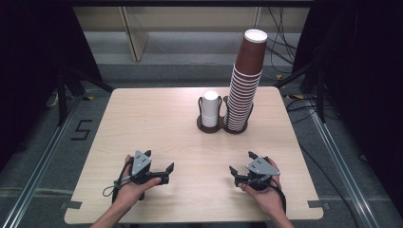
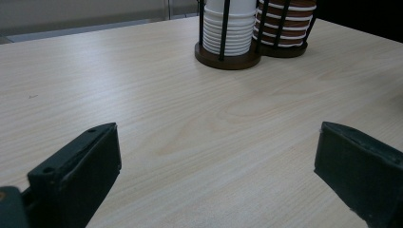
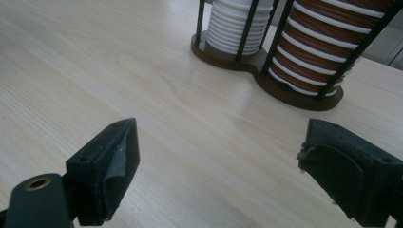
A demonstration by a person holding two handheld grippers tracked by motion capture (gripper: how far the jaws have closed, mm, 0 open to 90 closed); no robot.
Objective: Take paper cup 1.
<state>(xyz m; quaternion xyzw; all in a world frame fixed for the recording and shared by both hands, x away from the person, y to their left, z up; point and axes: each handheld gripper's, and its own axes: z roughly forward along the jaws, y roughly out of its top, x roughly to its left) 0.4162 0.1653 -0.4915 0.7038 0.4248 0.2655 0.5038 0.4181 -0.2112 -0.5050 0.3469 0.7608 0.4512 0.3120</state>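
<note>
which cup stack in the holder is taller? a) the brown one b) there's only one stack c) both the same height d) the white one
a: in the high view the brown cup stack rises far above the short white cup stack beside it in the double holder.

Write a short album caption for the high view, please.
Two hand-held tongs, left and right, open on a wooden table facing stacked brown cups and white cups.

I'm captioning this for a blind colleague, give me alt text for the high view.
A person's hands rest two open claws, left claw and right claw, on a wooden table. Beyond them, a holder carries a short white cup stack beside a tall brown cup stack.
</note>
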